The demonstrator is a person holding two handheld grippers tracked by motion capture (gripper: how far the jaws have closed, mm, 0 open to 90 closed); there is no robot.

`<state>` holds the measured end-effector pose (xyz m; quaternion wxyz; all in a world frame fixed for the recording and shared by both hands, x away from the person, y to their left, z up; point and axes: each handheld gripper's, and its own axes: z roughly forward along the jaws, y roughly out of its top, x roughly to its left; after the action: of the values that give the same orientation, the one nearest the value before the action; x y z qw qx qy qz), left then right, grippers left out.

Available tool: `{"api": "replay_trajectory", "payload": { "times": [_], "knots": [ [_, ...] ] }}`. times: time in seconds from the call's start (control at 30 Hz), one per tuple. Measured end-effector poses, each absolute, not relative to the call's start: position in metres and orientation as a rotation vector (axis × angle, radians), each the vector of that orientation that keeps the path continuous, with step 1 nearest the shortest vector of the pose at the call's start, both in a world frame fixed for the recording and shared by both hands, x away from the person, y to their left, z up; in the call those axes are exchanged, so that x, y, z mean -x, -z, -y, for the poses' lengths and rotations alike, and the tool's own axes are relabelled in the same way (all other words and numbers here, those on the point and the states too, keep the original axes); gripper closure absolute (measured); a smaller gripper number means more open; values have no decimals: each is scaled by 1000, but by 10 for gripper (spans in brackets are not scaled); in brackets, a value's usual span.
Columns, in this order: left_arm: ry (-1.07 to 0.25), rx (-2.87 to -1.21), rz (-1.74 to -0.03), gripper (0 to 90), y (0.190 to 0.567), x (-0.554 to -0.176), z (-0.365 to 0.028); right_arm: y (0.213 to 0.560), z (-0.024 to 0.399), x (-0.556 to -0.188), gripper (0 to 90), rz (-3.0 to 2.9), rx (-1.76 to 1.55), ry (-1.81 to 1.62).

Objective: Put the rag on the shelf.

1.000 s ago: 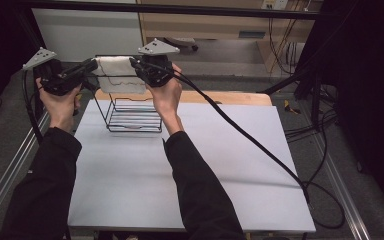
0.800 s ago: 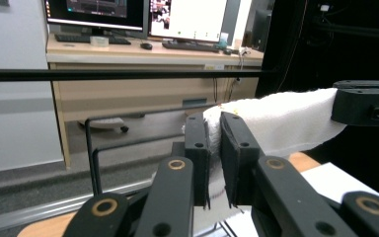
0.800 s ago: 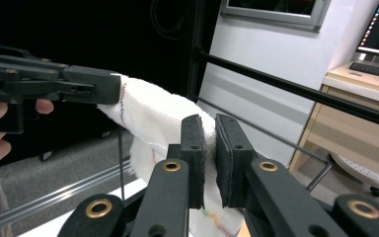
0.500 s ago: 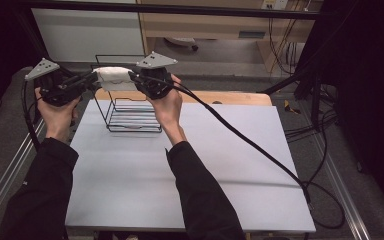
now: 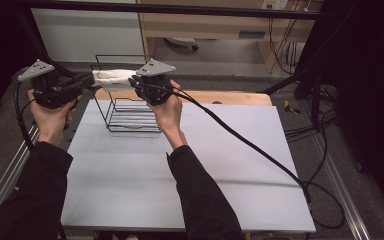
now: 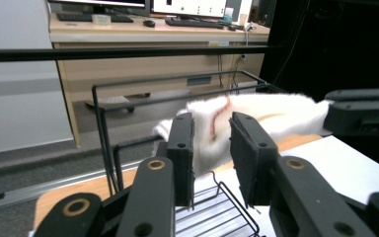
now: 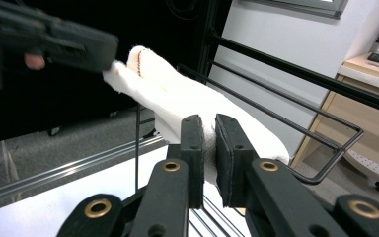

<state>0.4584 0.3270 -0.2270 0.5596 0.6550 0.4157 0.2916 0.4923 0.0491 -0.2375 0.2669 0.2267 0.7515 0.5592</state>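
Note:
A white cloth (image 5: pixel 112 79) with a red stitched line is stretched level between my two grippers, just above the top of a black wire rack (image 5: pixel 130 120). My right gripper (image 5: pixel 132 82) is shut on one end of the cloth (image 7: pixel 177 98), its pads (image 7: pixel 193 143) pinching the fabric. My left gripper (image 5: pixel 91 80) is at the other end. Its jaws have just been opening, and the cloth (image 6: pixel 266 116) lies loosely between the pads (image 6: pixel 182 148), which stand apart. The right gripper (image 6: pixel 360 111) appears at the far end in the left gripper view.
The wire rack (image 6: pixel 98 113) stands at the back left of a white table (image 5: pixel 205 165), in front of a wooden board (image 5: pixel 230 97). The right gripper's cable (image 5: pixel 250 145) trails across the table to the right. Metal rails run along both table sides.
Both grippers and the cloth have sunk a little toward the top of the rack. The left hand has shifted slightly left.

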Motion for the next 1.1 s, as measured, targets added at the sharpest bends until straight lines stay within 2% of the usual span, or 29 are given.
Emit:
{"api": "replay_trajectory", "payload": {
  "times": [0.13, 0.47, 0.6, 0.93, 1.1],
  "knots": [
    [-700, -1527, -987, 705, 214, -458, -329, 239, -50, -492, 826, -2032, -612, -1501],
    [-684, -1575, -1033, 844, 206, -487, -304, 240, -50, -490, 825, -2042, -604, -1482],
    [-666, -1598, -1048, 874, 211, -498, -295, 240, -50, -490, 825, -2042, -609, -1489],
    [-625, -1664, -1040, 894, 222, -493, -294, 246, -46, -490, 818, -2054, -610, -1493],
    [-623, -1682, -1027, 893, 230, -486, -297, 248, -45, -487, 786, -2076, -599, -1484]
  ]
}}
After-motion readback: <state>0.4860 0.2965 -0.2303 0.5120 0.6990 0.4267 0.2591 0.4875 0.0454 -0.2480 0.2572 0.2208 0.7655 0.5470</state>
